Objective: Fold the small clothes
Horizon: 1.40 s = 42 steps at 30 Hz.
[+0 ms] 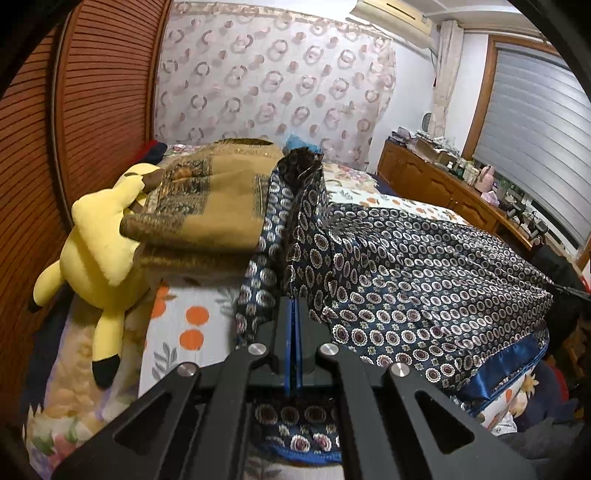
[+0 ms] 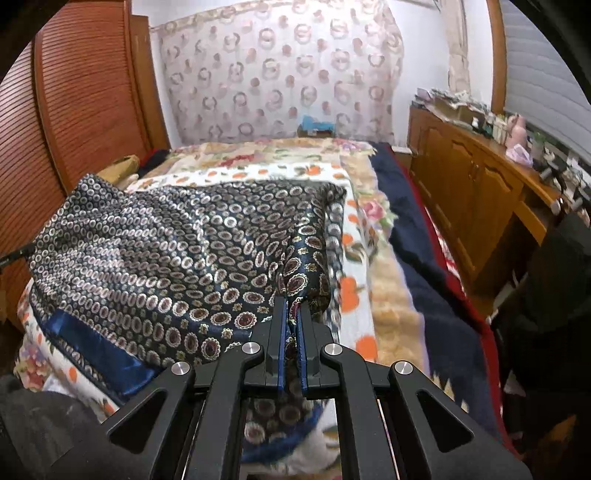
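Bedroom: a bed (image 1: 192,310) with an orange-and-floral sheet fills the middle, a slatted wooden wardrobe door (image 1: 92,92) on one side, a ring-patterned curtain (image 1: 273,74) behind the head of the bed, a wooden cabinet (image 2: 465,177) with clutter on top along the other side, under a window blind (image 1: 535,122). An air conditioner (image 1: 391,14) sits high on the wall above the curtain.

Task item: a dark blue patterned cloth (image 1: 417,273) with round medallion print and a shiny blue hem, spread on the bed and partly lifted off it. Its far edge stands up in a ridge in the left wrist view; the rest drapes down toward the near edge of the bed.

Left tongs (image 1: 293,306): clenched tight on a fold of the cloth, blue pads pressed together with fabric running over and below them.

Right tongs (image 2: 291,306): also clamped on the cloth, a bunched edge pinched between the blue pads, a thin slit left between them filled with fabric. More cloth hangs under the tongs.

Other things on the bed: a yellow plush toy (image 1: 99,258) lying at the wardrobe side, just beside the cloth, partly under a folded tan patterned blanket (image 1: 210,199). The blanket touches the raised edge of the cloth. A dark navy blanket with red trim (image 2: 424,258) lies along the bed edge on the cabinet side, apart from the cloth.
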Each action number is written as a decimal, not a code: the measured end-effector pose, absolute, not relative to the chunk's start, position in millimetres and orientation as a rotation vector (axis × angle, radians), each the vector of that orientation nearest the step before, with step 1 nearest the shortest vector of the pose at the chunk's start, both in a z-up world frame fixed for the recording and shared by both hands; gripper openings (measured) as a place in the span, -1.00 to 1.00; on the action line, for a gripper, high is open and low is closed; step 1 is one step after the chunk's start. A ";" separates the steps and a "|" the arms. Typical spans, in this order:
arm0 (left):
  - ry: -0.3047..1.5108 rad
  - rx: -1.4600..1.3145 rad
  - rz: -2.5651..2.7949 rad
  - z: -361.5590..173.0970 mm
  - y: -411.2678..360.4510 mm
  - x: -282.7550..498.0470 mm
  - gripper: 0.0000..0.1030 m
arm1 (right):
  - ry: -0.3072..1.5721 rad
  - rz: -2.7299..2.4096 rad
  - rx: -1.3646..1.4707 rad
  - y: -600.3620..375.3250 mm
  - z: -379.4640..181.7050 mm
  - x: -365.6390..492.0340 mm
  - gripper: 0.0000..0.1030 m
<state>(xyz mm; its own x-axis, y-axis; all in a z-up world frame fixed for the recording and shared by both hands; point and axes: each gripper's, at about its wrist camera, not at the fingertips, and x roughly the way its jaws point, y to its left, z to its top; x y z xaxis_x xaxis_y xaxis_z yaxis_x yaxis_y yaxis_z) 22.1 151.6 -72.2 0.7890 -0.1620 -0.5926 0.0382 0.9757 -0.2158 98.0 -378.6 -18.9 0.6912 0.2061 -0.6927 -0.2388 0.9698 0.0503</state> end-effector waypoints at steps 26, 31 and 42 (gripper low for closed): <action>0.705 -0.119 -0.066 -77.4 143.5 25.1 -0.23 | 0.759 0.223 -0.094 -355.1 -47.2 125.0 -0.76; 0.747 -0.113 -0.016 -90.1 143.4 33.0 -0.23 | 0.703 0.270 -0.111 -336.7 -38.7 118.0 -0.24; 0.801 -0.140 0.017 -110.1 150.5 38.5 -0.23 | 0.737 0.425 -0.107 -259.3 -71.0 140.8 -0.07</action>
